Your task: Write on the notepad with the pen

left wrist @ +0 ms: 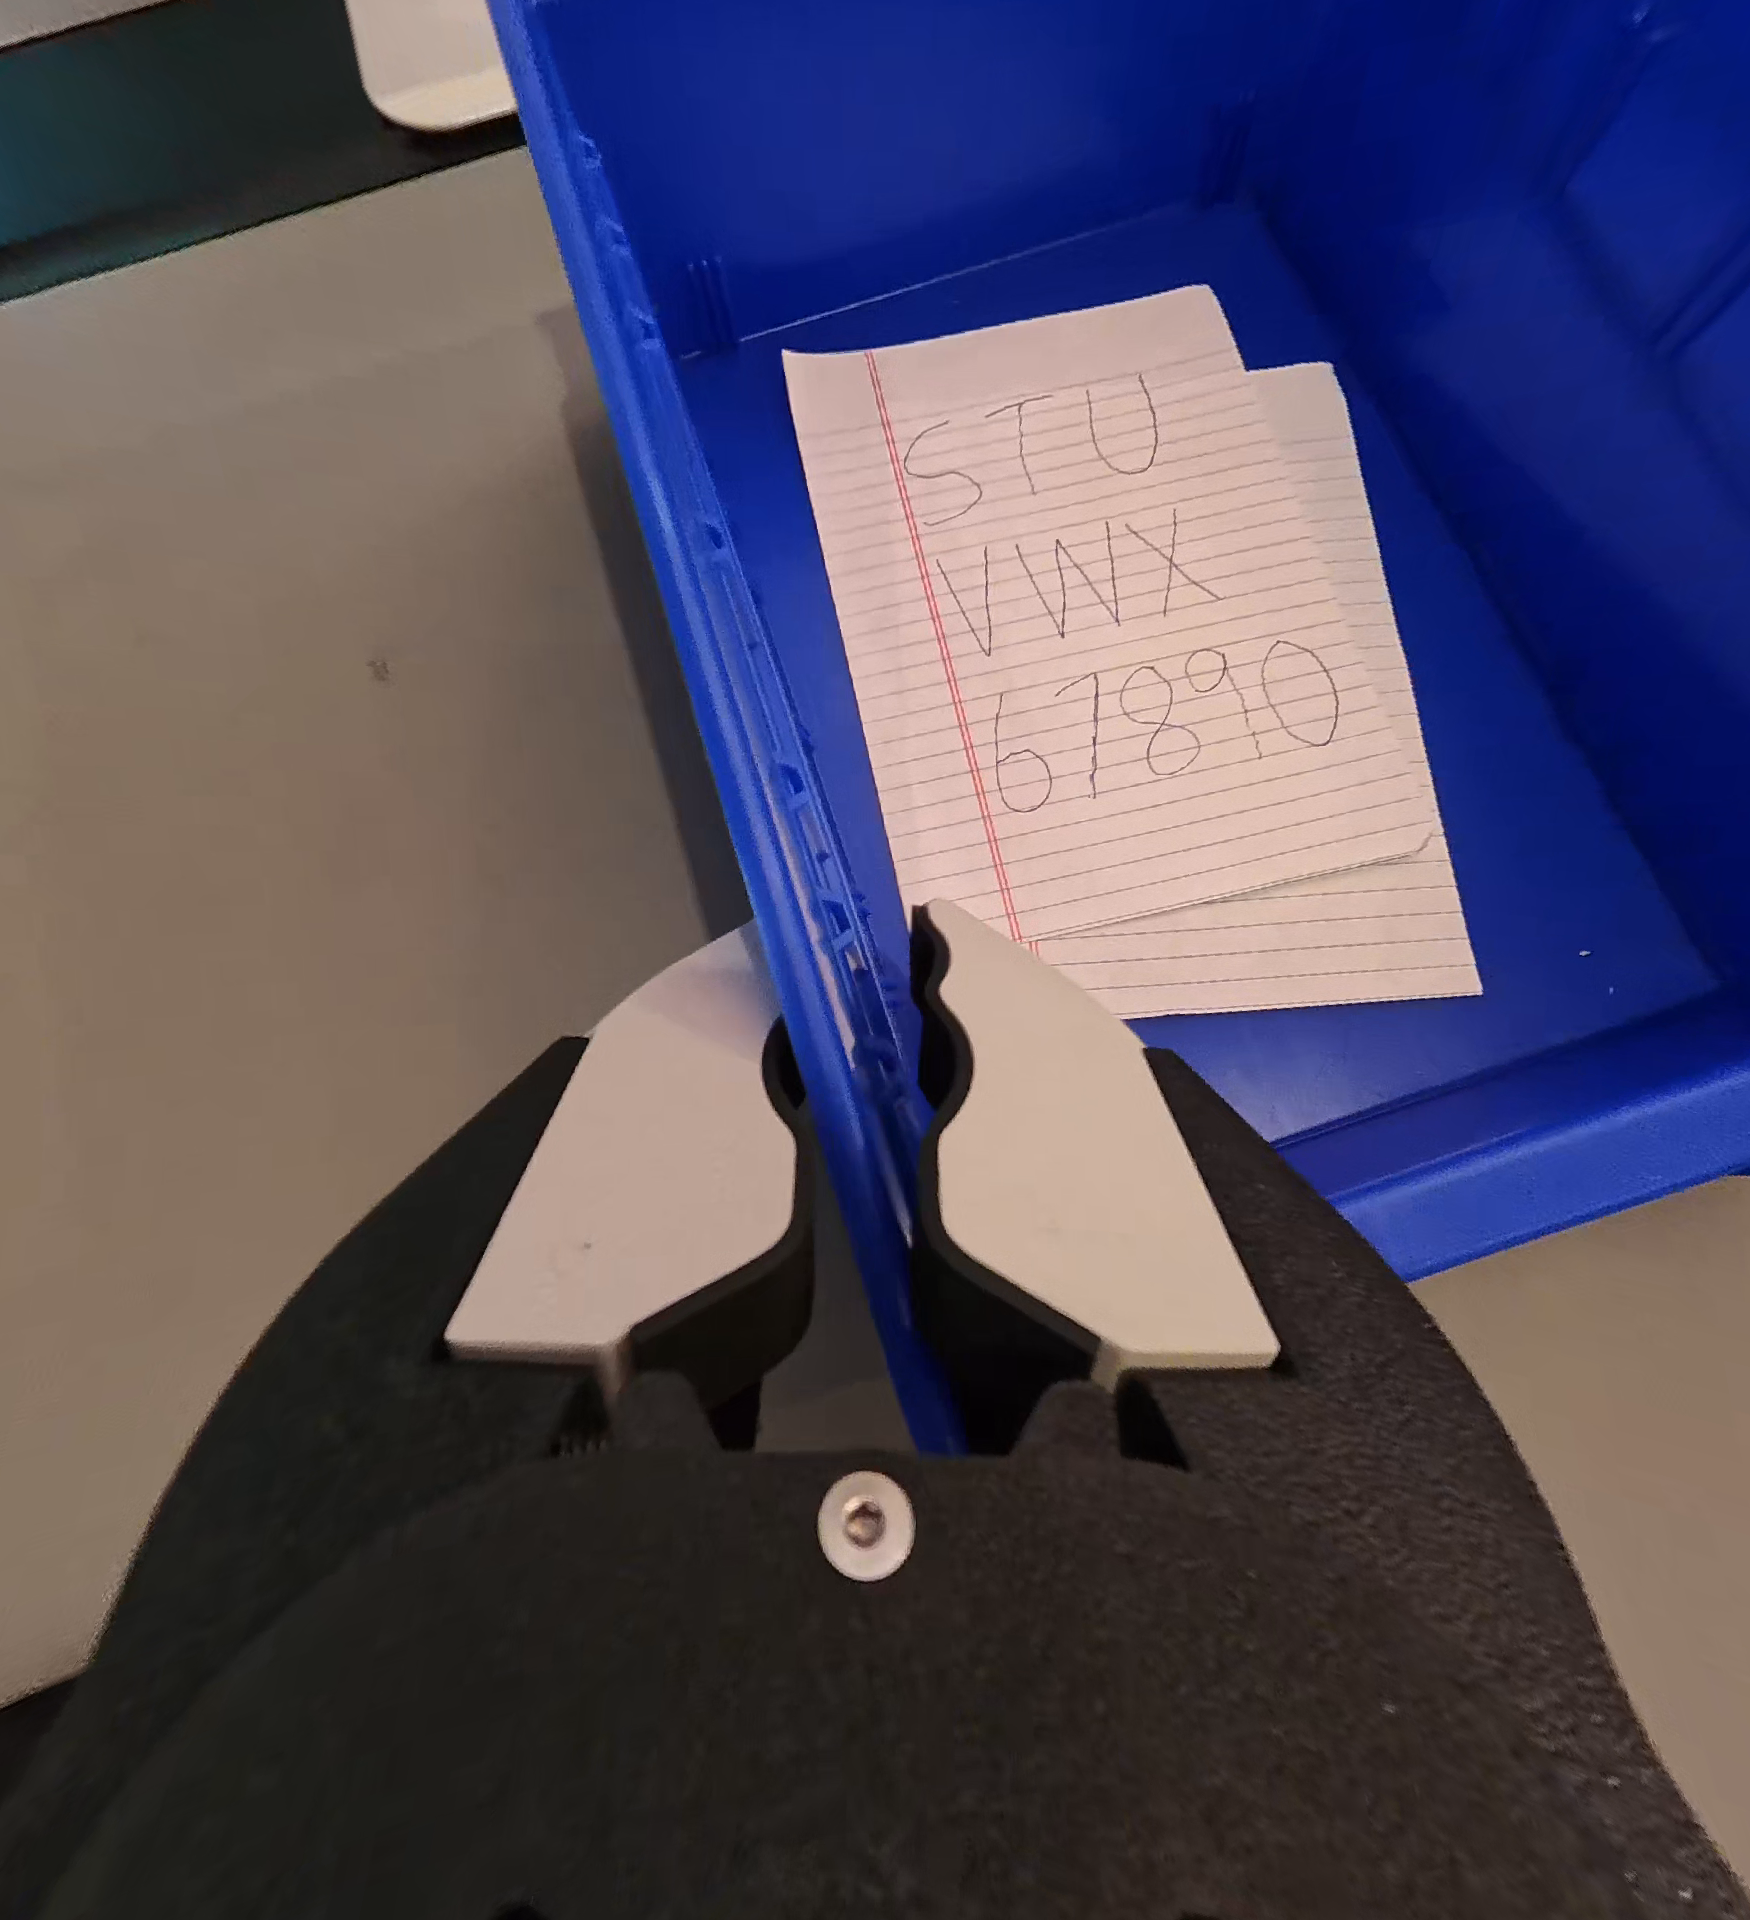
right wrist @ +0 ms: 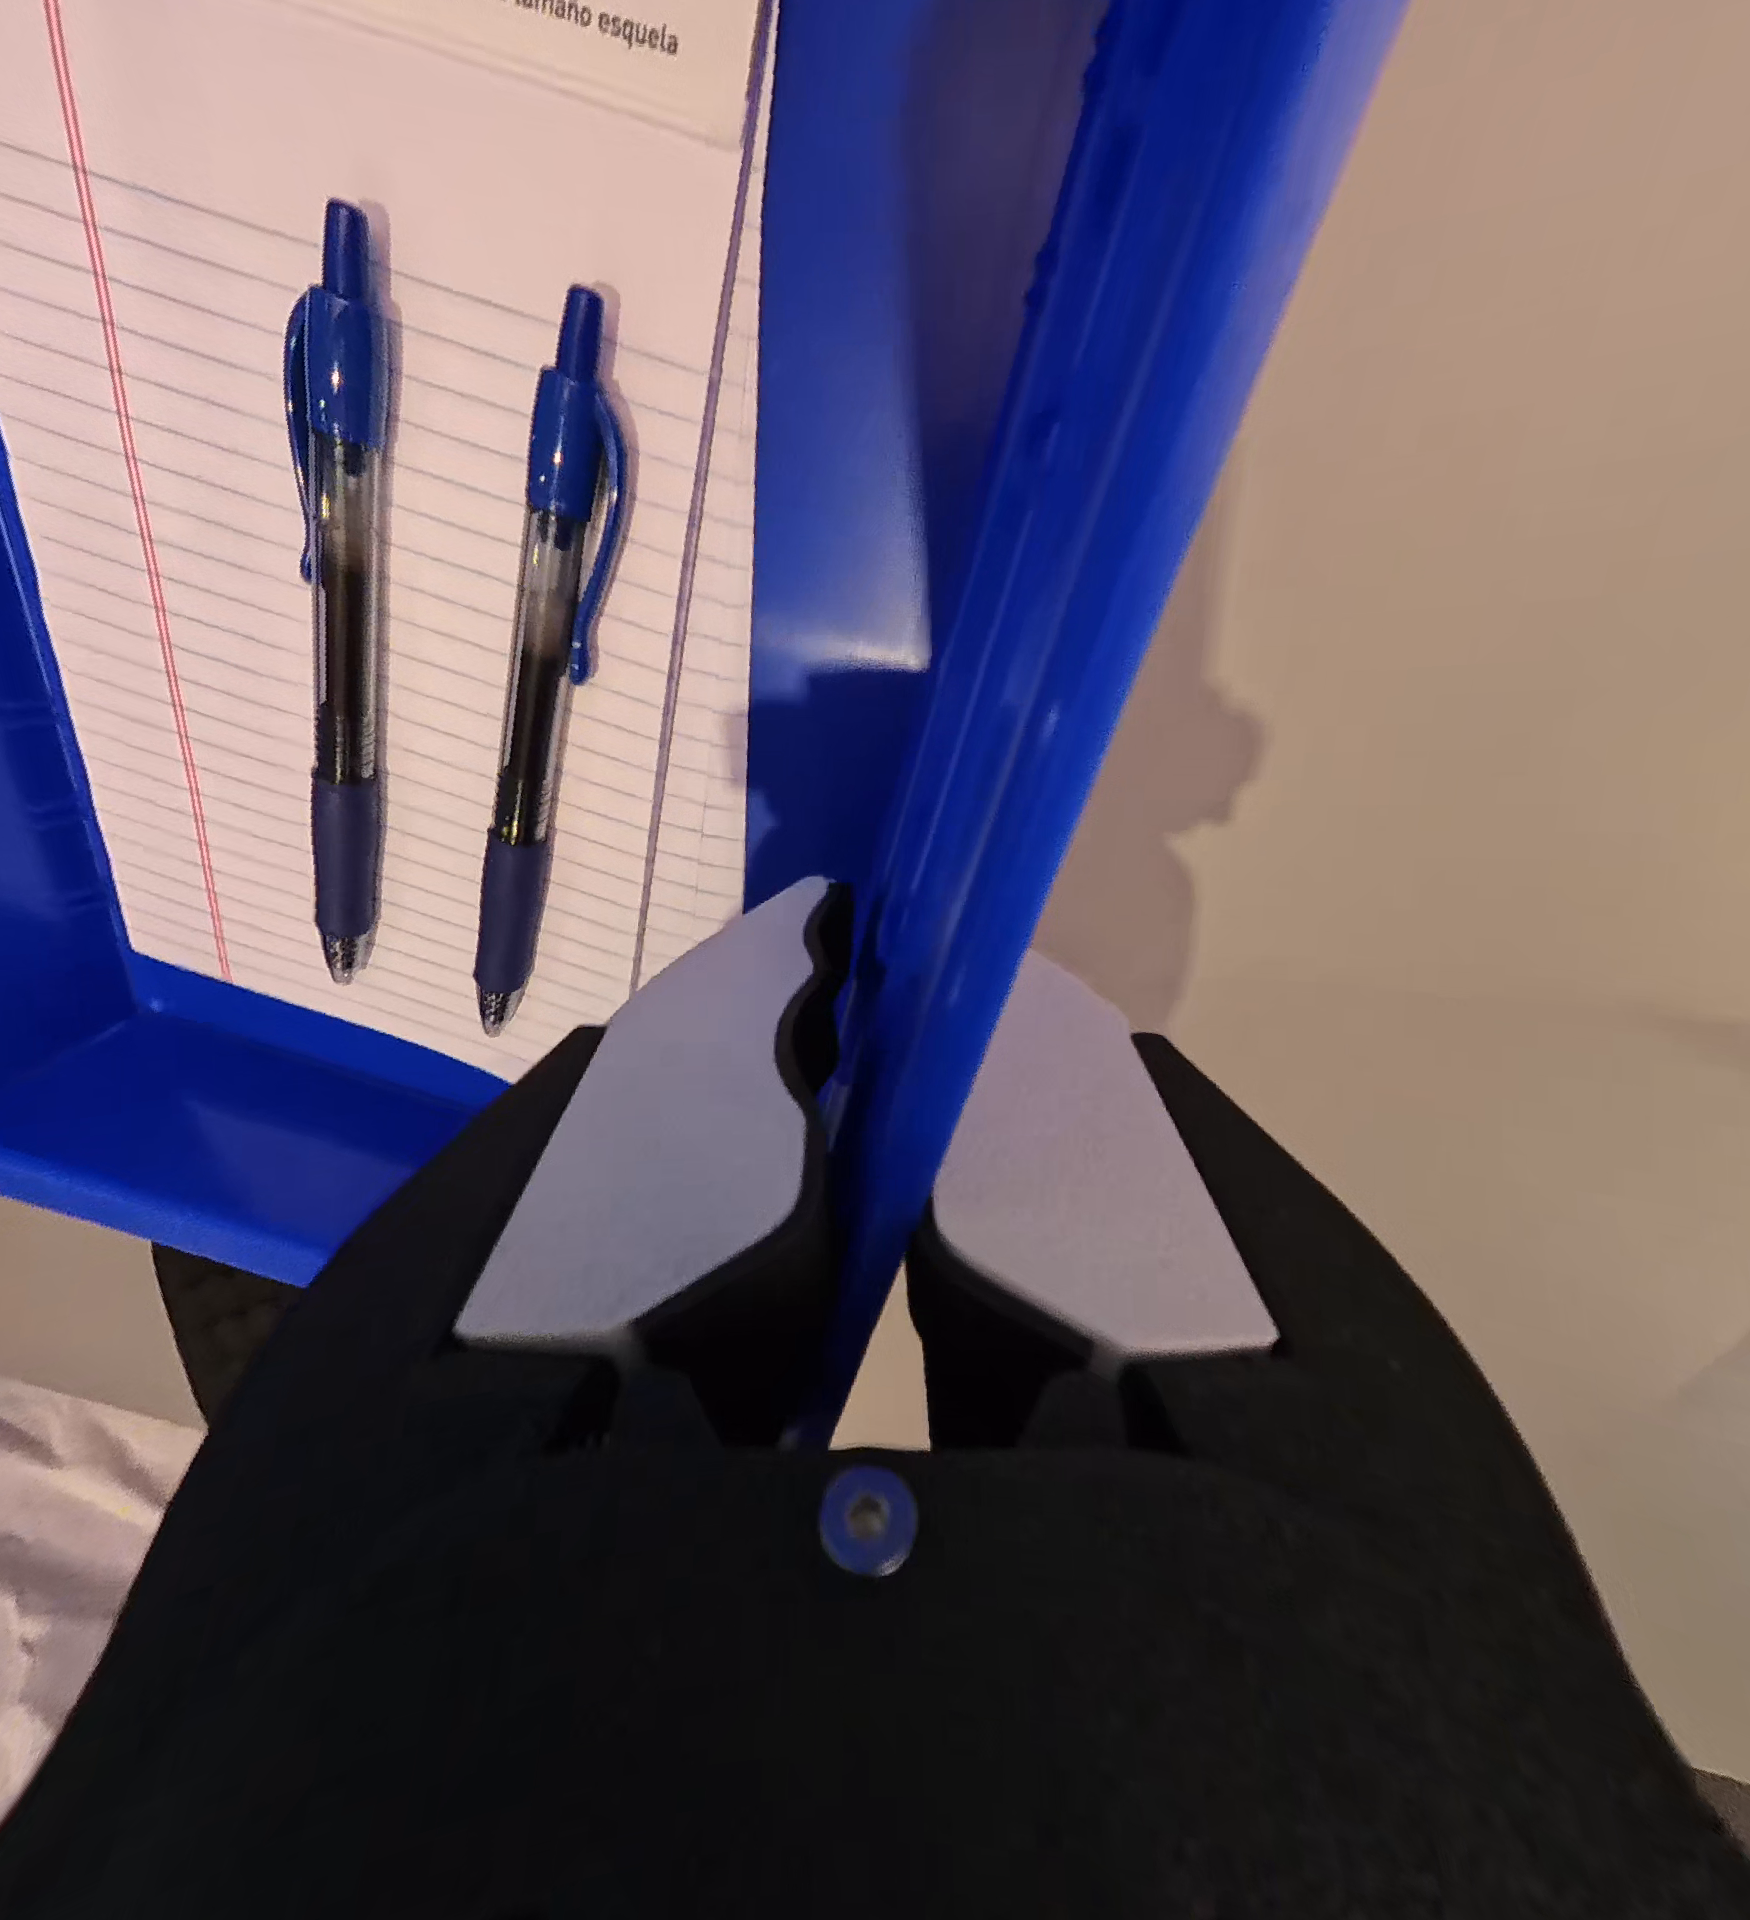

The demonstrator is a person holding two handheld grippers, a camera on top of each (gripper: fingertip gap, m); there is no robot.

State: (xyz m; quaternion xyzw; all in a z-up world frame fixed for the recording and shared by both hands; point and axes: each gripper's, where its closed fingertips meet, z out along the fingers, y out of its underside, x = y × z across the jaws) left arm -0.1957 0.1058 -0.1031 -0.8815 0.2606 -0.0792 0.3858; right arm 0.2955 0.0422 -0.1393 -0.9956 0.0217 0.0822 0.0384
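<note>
In the left wrist view, my left gripper [left wrist: 840, 956] is shut on the left wall [left wrist: 705, 582] of a blue plastic bin. One finger is inside the bin and one outside. Two loose lined sheets lie on its floor; the upper sheet [left wrist: 1110, 623] bears blue handwriting and partly covers the lower one [left wrist: 1318, 935]. In the right wrist view, my right gripper [right wrist: 928, 935] is shut on the right wall [right wrist: 1058, 520] of a blue bin. A lined white notepad [right wrist: 227, 520] lies in this bin. Two blue retractable pens [right wrist: 343, 582] [right wrist: 538, 665] lie side by side on it, tips toward me.
The bins stand on a grey tabletop [left wrist: 227, 727]. A white object [left wrist: 424, 62] and a dark strip [left wrist: 71, 187] lie at the far left. In the right wrist view, bare table [right wrist: 1525, 727] lies right of the bin and crumpled white material [right wrist: 19, 1558] shows at lower left. Spacing between my two grippers at the tips: around 50 cm. From the left gripper's tips to the white object [left wrist: 424, 62] is close to 35 cm.
</note>
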